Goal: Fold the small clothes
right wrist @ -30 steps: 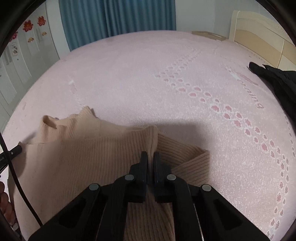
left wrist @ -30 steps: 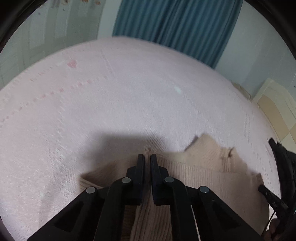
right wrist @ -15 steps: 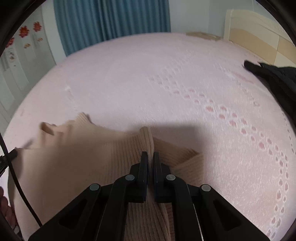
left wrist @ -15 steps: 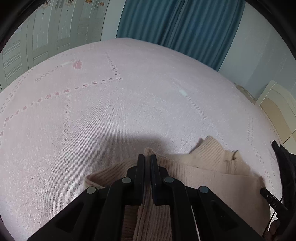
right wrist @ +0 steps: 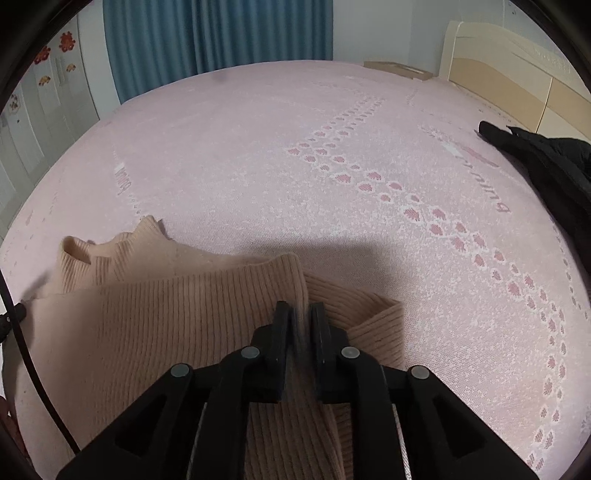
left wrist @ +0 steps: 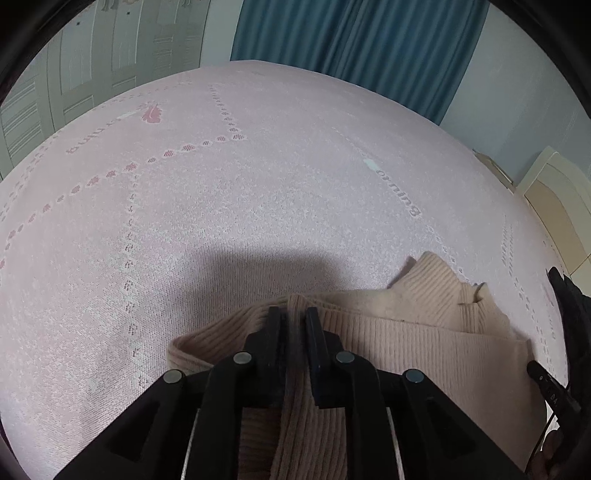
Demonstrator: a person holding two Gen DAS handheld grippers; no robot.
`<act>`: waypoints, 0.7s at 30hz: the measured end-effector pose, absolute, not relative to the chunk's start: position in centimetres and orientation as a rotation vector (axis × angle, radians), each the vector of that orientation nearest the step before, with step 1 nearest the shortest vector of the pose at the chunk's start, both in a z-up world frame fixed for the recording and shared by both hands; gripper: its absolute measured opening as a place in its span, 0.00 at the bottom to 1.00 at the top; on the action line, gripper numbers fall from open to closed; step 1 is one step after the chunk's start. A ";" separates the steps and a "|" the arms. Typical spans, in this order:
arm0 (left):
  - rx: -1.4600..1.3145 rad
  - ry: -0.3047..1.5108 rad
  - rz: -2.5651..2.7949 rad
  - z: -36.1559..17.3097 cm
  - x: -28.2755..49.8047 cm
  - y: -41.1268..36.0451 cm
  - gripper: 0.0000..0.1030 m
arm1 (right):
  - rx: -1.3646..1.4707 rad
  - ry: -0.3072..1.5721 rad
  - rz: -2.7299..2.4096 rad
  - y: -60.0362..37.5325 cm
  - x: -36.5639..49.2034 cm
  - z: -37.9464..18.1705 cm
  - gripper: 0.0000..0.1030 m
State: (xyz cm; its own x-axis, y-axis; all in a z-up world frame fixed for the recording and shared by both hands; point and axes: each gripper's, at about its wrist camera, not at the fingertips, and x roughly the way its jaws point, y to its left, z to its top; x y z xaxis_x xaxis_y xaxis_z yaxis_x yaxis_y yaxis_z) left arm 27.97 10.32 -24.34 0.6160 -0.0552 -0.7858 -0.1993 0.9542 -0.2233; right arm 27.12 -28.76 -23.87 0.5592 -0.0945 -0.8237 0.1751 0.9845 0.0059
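A beige ribbed sweater (left wrist: 424, 332) lies on the pink bed cover (left wrist: 258, 166), its lower part folded up over the body toward the collar (right wrist: 122, 251). My left gripper (left wrist: 292, 312) is at the left corner of the folded edge. Its jaws are opening, and a ridge of the knit sits loosely in the narrow gap between them. My right gripper (right wrist: 300, 308) is at the right corner of the sweater (right wrist: 166, 314). Its jaws are opening too, with fabric in the gap and the pads off it.
A black garment (right wrist: 546, 166) lies at the bed's right side, near a cream headboard (right wrist: 517, 74). Blue curtains (right wrist: 221, 33) and white cupboard doors (left wrist: 74, 74) stand beyond the bed. A black cable (right wrist: 22, 350) hangs at the left edge of the right wrist view.
Both pairs of jaws have gone from pinched shut on the sweater's edge to slightly parted. The folded edge has settled flat on the sweater, and both views have tipped slightly.
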 end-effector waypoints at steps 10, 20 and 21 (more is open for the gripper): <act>-0.232 0.823 0.086 -22.7 26.0 9.6 0.37 | 0.042 0.900 -0.120 -25.9 25.3 -22.0 0.35; -0.178 0.748 0.132 -21.5 21.4 9.5 0.39 | 0.014 0.861 -0.063 -23.6 21.9 -21.1 0.48; -0.200 0.753 0.122 -21.5 20.8 9.8 0.39 | 0.020 0.869 -0.057 -23.6 21.3 -21.3 0.48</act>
